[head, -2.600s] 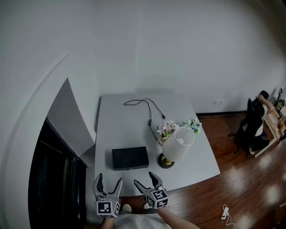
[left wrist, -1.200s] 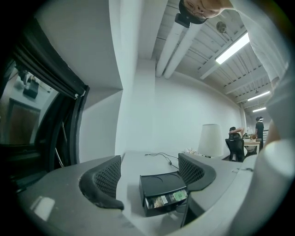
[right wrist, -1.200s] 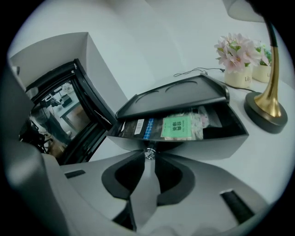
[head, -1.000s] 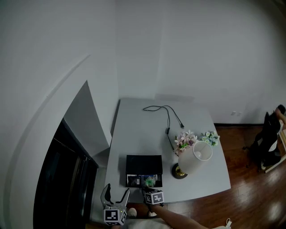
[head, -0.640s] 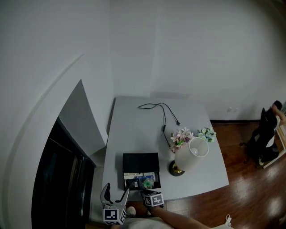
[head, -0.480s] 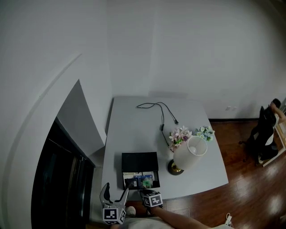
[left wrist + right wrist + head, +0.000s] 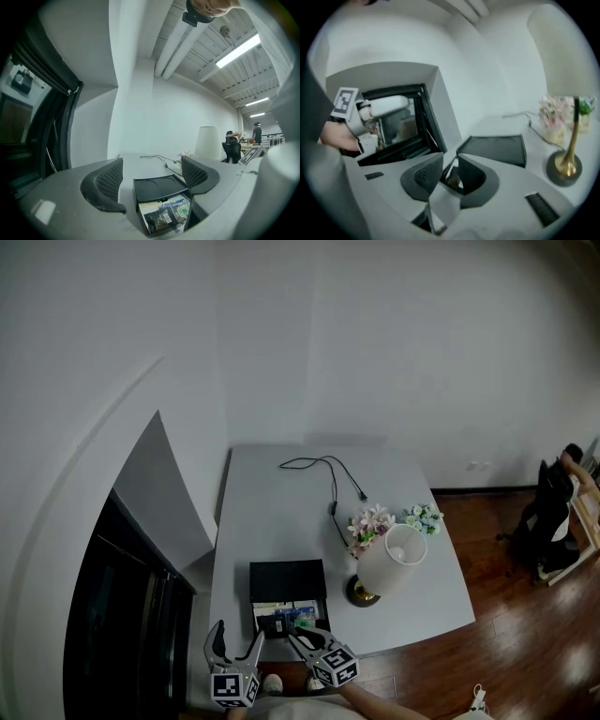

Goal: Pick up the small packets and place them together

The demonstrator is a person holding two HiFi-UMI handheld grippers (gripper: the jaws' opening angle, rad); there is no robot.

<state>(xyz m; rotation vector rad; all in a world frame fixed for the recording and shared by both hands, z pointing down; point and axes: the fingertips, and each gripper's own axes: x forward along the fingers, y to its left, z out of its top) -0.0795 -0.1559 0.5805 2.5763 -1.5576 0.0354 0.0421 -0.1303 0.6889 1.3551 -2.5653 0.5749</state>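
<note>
Both grippers hover at the near edge of the bench [image 7: 281, 512]. The left gripper [image 7: 151, 163] has its jaws wide apart and empty, aimed at the one black box [image 7: 157, 185]. The box's open drawer [image 7: 140, 216] holds several small packets [image 7: 161, 216]. The right gripper [image 7: 450, 165] has narrow jaws that are opening, with one pale packet [image 7: 443, 206] between them.

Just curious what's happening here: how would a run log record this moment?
left gripper: open, empty | right gripper: fingers opening, pale packet between | drawer: open, packets inside
</note>
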